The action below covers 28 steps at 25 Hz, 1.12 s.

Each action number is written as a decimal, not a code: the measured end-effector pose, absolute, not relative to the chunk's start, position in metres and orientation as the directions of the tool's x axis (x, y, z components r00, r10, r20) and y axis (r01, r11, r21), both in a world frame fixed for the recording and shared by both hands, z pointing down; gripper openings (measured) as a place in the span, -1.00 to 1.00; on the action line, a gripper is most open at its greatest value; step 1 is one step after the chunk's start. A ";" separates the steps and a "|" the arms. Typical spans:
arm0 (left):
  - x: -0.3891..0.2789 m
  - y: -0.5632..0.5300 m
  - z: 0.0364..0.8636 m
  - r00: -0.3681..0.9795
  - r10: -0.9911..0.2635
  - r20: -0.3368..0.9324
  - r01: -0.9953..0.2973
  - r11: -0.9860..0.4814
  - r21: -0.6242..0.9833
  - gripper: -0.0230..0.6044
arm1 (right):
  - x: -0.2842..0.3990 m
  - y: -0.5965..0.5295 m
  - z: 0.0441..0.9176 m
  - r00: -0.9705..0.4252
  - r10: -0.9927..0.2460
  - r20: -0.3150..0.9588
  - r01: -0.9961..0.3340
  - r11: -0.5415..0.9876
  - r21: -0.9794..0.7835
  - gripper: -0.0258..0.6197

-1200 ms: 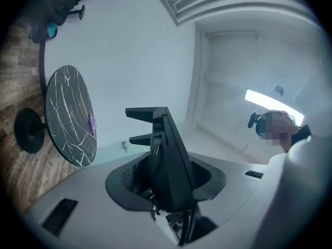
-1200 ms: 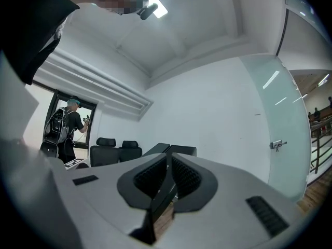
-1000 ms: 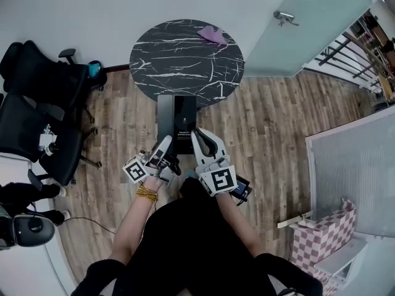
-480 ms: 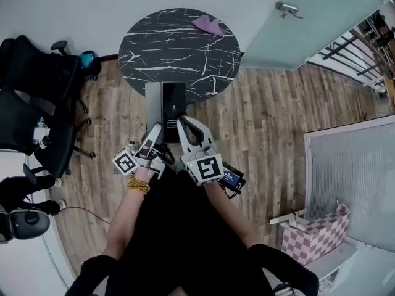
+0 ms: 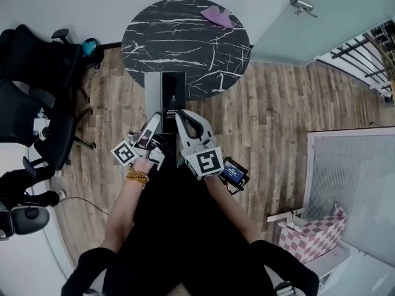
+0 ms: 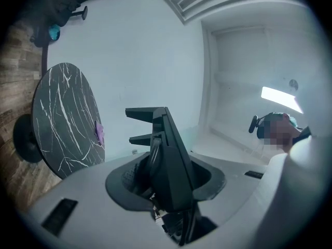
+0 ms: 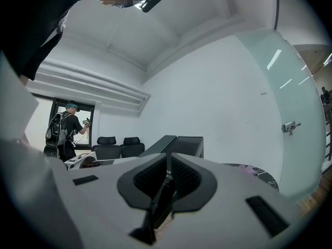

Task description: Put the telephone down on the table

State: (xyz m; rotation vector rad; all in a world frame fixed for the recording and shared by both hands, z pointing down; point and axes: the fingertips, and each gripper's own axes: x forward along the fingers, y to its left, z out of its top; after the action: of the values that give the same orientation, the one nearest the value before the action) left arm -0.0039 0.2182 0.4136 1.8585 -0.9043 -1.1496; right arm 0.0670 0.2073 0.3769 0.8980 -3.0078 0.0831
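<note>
Close to the person's body, the left gripper (image 5: 152, 121) pinches the near edge of the telephone (image 5: 173, 91). Beside it, the right gripper (image 5: 182, 117) has its 2 jaws pressed together at that same edge. The telephone is off the table, its far end overlapping the near rim of the round black marble table (image 5: 185, 42). A purple cloth (image 5: 217, 14) lies at the far rim.

I see 1 round black table (image 5: 179, 48) with white marble veining, standing on a wood-plank floor (image 5: 278, 116). 1 crumpled purple cloth (image 5: 217, 15) lies on the tabletop near its far edge. On the floor to the left stand black office chairs (image 5: 37, 103), and a thin cable (image 5: 86, 219) trails beside them.
</note>
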 end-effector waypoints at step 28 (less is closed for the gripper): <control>-0.119 0.031 0.434 0.432 -0.835 -0.341 -0.147 -0.438 0.887 -0.39 | -0.028 0.002 0.416 -0.805 -0.573 0.154 -0.593 0.786 -0.175 -0.78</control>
State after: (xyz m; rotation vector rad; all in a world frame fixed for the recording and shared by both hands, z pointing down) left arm -0.1192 0.0306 0.4345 1.8568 -0.8359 -1.0477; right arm -0.0284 0.0019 0.4156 0.9431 -2.8802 0.3293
